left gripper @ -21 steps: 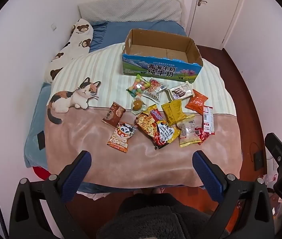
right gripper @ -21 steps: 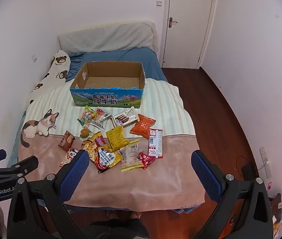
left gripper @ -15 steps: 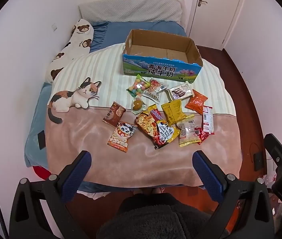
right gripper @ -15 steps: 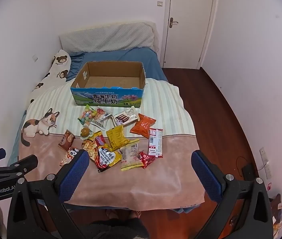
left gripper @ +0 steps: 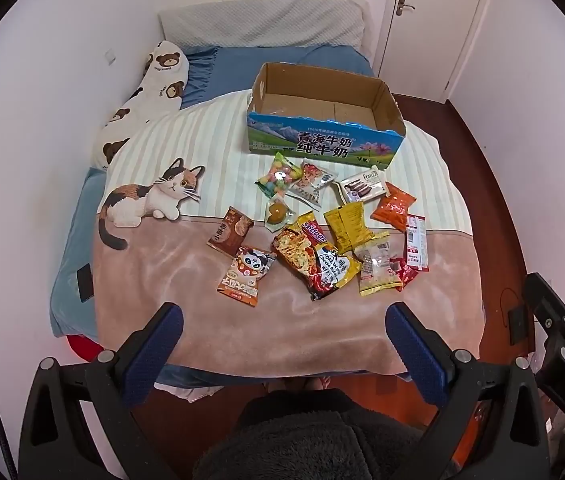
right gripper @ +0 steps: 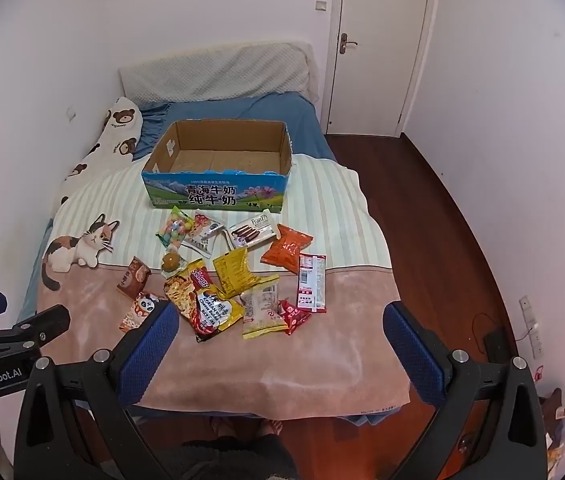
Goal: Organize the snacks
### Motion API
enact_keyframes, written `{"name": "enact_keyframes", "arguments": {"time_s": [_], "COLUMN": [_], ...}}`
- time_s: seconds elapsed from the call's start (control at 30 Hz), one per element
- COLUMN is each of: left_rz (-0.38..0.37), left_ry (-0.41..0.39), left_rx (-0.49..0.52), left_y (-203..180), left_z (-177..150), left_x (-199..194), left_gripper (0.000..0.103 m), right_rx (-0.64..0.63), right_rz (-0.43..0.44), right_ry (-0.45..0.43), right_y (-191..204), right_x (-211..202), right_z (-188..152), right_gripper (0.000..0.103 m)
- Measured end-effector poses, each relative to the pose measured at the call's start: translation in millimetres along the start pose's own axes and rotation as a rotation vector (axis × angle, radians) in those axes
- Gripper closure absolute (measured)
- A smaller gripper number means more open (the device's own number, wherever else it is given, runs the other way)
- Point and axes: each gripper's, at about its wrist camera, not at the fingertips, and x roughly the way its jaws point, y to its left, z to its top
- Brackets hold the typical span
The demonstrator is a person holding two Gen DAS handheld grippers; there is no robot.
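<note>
A bed (left gripper: 290, 320) fills most of both views, set against white walls in a small room with a white door (right gripper: 382, 48) and dark wooden flooring (right gripper: 442, 240) to the right. It is covered by a blanket (left gripper: 202, 148) with a striped cream upper part, a pinkish lower part and a printed cat (left gripper: 150, 196); a bear-patterned pillow (left gripper: 142, 96) lies along the left wall. On the striped part an open cardboard box (left gripper: 324, 142) with a blue printed front is seen, and its inside appears bare, so the sorting is judged not yet begun. The snacks (left gripper: 322, 228) are all spread on the blanket just in front of the box: a large noodle packet (left gripper: 316, 258), a yellow packet (left gripper: 348, 226), an orange packet (left gripper: 394, 210), a panda-printed packet (left gripper: 244, 274), a brown packet (left gripper: 230, 232) and several smaller ones. All of them are taken to be left for moving. The left tongs (left gripper: 282, 320) are held wide apart and empty above the near edge of the bed, and the right tongs (right gripper: 280, 320) are likewise spread with nothing between them.
</note>
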Motion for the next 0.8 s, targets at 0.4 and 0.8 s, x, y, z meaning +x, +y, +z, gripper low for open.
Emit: {"name": "enact_keyframes", "arguments": {"time_s": [0.4, 0.8], "left_rz": [-0.002, -0.013], "left_ry": [-0.007, -0.007], "left_rx": [0.007, 0.015], "left_y": [0.6, 1.0], "left_z": [3.2, 6.6], "left_x": [-6.1, -3.0], "left_gripper": [0.0, 0.0], "right_rx": [0.01, 0.017], "right_rz": [-0.014, -0.023], "right_ry": [-0.004, -0.016], "right_y": [1.0, 1.2], "right_x": [-1.0, -2.6], "right_z": [2.4, 2.6], "right_gripper": [0.0, 0.0]}}
